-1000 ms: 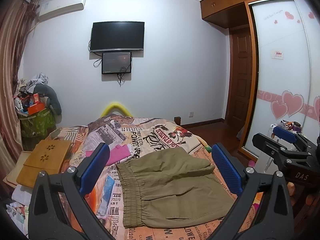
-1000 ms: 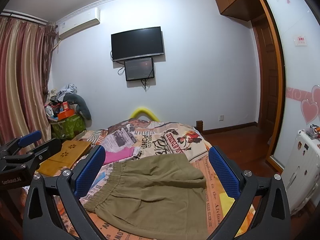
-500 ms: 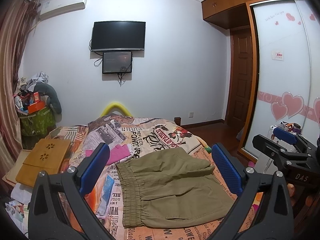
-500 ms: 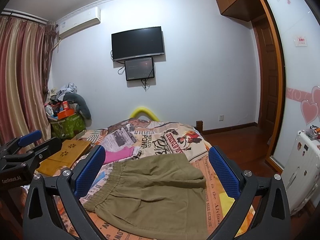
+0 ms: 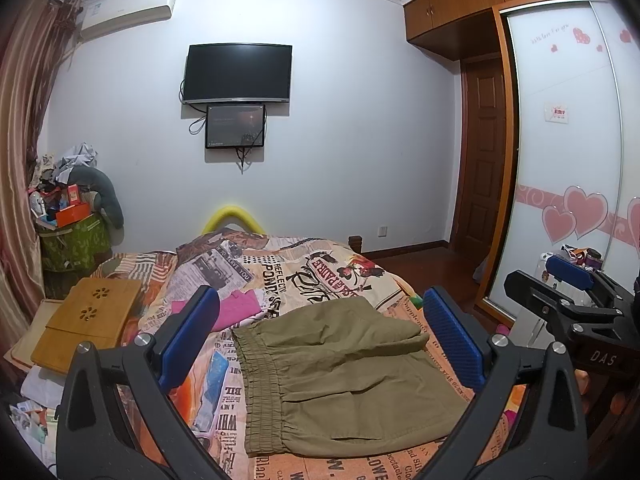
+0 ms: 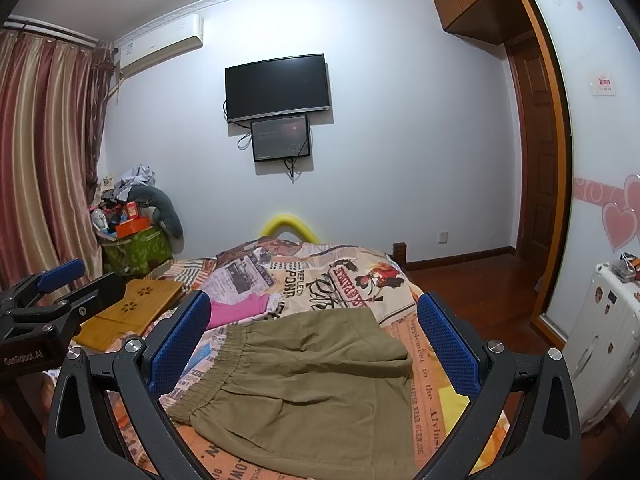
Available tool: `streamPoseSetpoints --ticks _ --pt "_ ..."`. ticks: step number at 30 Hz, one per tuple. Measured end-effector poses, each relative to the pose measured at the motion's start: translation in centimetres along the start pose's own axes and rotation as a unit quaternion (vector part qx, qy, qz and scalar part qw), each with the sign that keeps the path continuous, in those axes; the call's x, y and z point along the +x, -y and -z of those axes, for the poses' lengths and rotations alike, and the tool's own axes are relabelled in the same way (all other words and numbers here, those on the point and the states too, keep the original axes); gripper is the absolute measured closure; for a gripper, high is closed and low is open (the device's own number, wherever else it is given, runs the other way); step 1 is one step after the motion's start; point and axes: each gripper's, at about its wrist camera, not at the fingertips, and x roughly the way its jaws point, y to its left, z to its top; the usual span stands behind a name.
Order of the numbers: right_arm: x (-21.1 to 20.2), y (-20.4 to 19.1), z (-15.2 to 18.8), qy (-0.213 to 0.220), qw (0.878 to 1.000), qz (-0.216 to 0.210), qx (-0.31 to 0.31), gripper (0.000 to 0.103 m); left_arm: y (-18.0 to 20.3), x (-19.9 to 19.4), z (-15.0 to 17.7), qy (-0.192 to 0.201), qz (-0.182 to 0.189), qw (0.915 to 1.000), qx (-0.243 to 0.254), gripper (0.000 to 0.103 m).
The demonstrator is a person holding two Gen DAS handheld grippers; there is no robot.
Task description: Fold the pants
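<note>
With both the left gripper [image 5: 320,344] and right gripper [image 6: 312,344] wide and empty above the bed [image 5: 320,264], each should pinch 1 end of the elastic waistband of the olive cotton pants [image 5: 344,372] lying flat at its near edge.

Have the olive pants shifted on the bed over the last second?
No. In the right wrist view the pants lie in the same spot against the pink cloth and the bedsheet print, waistband on the left; both open grippers hover above.

I count one pair of olive-green elastic-waist pants [image 5: 340,376], one pink cloth [image 5: 236,312], two dark wall-mounted screens [image 5: 237,73], one bamboo lap tray [image 5: 90,320], my two blue-padded grippers [image 5: 320,344] [image 6: 312,344].
</note>
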Motion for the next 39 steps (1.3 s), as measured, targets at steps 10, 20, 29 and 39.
streamPoseSetpoints --ticks 10,20,29,39 --pt "-0.1 -0.3 -0.5 0.001 1.000 -0.002 -0.003 0.000 0.2 -0.1 -0.1 0.001 -0.001 1.0000 0.000 0.000" --pt "-0.1 -0.3 -0.4 0.001 1.000 -0.002 -0.004 0.000 0.3 -0.1 -0.3 0.000 0.000 1.0000 -0.001 0.000" --pt "0.6 0.0 -0.4 -0.005 1.000 -0.002 -0.004 0.000 0.1 0.8 -0.1 -0.010 0.000 1.0000 -0.002 0.000" --pt "3.8 1.8 1.2 -0.047 0.998 0.027 -0.009 0.000 -1.3 6.2 1.5 -0.071 -0.007 0.9973 -0.019 0.000"
